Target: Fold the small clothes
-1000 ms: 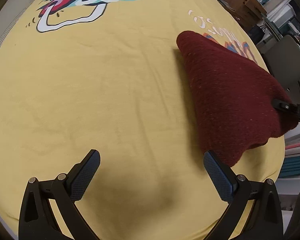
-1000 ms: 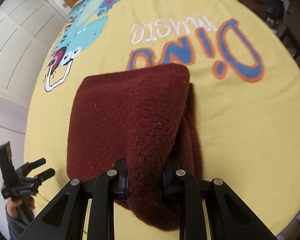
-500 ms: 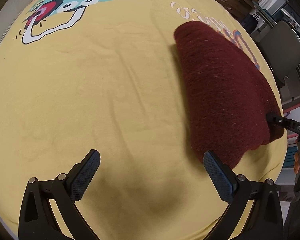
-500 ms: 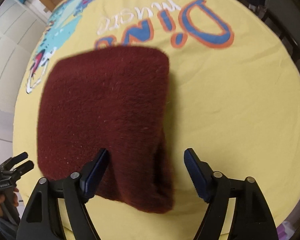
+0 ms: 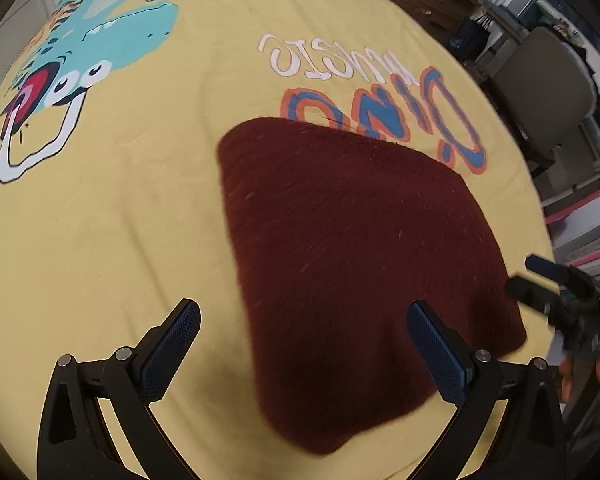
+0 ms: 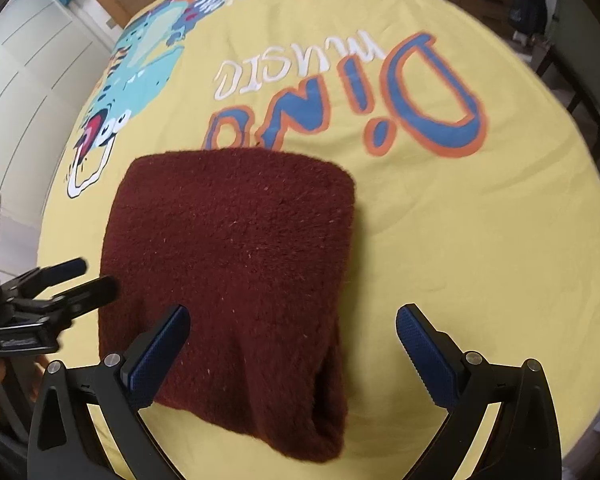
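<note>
- The dark red sweater (image 6: 236, 264) lay folded into a thick, rounded-cornered block on the yellow cloth (image 6: 480, 240), its far edge touching the orange-and-blue lettering (image 6: 340, 116).
- Its knit looked fuzzy and flecked with pale specks; the near end sagged into a soft, loose fold.
- The right gripper (image 6: 292, 354) hung over the near end, its jaws opening wide, with the sweater under the gap and neither pad pressing on it.
- The left gripper (image 5: 304, 354) stood open above the sweater's near left corner, gripping nothing.
- A teal cartoon dinosaur (image 5: 80, 68) was printed on the cloth, well apart from the sweater.
</note>
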A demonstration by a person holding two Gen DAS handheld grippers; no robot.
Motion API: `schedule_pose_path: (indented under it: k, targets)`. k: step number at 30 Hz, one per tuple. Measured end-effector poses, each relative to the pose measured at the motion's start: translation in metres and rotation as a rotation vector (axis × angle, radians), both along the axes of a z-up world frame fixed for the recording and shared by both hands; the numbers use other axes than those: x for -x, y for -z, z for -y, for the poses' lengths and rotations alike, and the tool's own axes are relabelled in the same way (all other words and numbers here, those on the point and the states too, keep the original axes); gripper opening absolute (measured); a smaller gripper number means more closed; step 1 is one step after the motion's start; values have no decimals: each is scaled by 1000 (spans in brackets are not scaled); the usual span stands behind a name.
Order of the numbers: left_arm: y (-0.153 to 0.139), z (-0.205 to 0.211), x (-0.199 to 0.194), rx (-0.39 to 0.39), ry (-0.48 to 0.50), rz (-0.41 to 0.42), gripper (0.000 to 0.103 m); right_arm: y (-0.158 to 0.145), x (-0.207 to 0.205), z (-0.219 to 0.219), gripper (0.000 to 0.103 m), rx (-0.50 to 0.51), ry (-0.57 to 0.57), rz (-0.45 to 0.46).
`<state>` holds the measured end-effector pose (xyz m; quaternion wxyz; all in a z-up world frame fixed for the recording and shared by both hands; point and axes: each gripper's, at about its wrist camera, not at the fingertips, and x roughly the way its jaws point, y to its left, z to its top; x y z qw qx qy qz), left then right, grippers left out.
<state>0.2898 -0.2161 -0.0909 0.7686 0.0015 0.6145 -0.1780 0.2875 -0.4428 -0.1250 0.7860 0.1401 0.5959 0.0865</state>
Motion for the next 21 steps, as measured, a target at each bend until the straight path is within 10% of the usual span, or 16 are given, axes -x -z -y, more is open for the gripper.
schedule_pose_path:
  k: [8, 21]
  targets:
    - [59, 20, -14, -82, -6, -105, 102, 49, -5, -14, 103, -13, -44, -100]
    - [87, -2, 1, -28, -2, -53, 103, 80, 2, -26, 102, -97, -40, -136]
